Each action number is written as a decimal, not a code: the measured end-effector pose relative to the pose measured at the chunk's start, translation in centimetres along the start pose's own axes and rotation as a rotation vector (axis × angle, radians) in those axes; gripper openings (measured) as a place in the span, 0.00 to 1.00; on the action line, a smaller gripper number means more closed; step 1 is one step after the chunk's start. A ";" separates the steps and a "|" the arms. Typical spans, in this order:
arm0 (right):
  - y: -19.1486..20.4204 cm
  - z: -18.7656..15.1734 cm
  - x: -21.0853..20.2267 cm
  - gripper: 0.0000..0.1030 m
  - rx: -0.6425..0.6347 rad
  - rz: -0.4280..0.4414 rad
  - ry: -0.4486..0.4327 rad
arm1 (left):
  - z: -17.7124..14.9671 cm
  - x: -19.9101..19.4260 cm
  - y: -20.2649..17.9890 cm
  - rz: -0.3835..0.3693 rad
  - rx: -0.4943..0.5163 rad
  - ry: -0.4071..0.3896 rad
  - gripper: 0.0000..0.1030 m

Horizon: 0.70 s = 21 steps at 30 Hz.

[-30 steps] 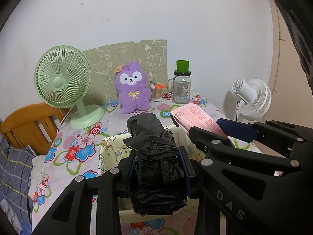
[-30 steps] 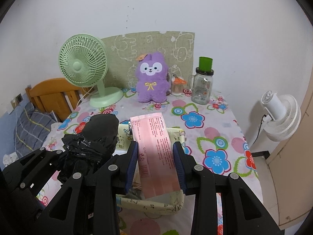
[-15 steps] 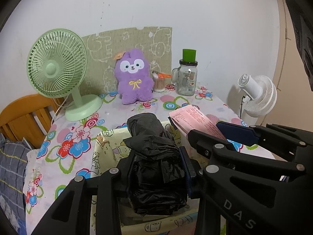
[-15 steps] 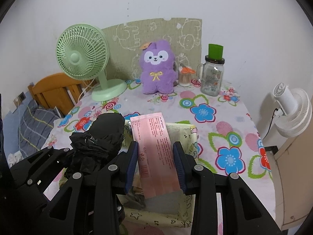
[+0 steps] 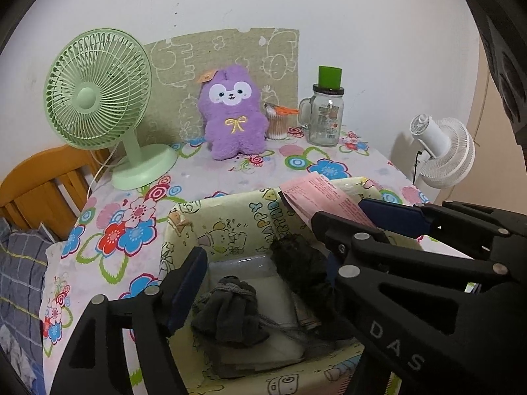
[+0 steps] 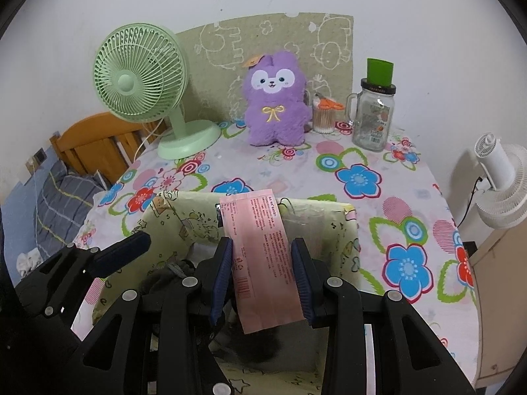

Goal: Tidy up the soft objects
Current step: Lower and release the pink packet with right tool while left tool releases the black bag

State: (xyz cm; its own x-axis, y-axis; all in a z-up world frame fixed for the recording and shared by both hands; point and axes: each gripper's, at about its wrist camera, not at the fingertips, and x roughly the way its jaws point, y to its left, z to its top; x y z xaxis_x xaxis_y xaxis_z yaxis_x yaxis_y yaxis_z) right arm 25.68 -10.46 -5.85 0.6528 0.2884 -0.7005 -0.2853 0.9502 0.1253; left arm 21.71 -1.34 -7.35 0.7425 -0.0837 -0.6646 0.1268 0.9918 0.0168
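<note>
the left tongs (image 5: 263, 283) hang over the open yellow cartoon-print fabric bin (image 5: 230, 217) with their jaws opening, because the black crumpled bag (image 5: 303, 263) is meant to stay inside; it lies in the bin against the right-hand finger, no longer pinched as far as the left wrist view shows, beside a dark grey knitted bundle (image 5: 230, 309) resting on pale folded things at the bottom. the right tongs (image 6: 262, 276) are pinching the pink printed packet (image 6: 263, 256) flat between their blue pads, held lengthwise above the same bin, so it can probably slide in next to the bag without folding. the bin sits at the near edge of the flowered worktop (image 6: 378, 197), within reach of both hands. the purple plush toy (image 6: 276, 98) stands upright by the back wall, well apart from the bin, likely still to be sorted.
</note>
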 end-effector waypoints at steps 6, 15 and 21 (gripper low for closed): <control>0.7 -0.1 0.9 0.39 -0.011 0.008 0.010 | -0.5 0.2 0.5 0.008 0.002 0.012 0.78; 1.3 -0.5 1.9 0.46 -0.020 -0.011 0.039 | -1.0 -0.1 0.8 0.004 0.003 0.018 0.82; 1.5 -0.9 1.1 0.64 -0.033 -0.034 0.022 | -1.3 -0.8 0.7 0.005 0.006 0.004 0.85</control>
State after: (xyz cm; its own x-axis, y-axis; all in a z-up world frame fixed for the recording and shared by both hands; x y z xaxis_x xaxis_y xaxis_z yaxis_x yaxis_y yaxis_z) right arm 25.32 -8.80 -7.10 0.6469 0.2526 -0.7196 -0.2861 0.9550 0.0780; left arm 20.38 -0.41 -7.78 0.7406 -0.0786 -0.6673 0.1271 0.9916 0.0243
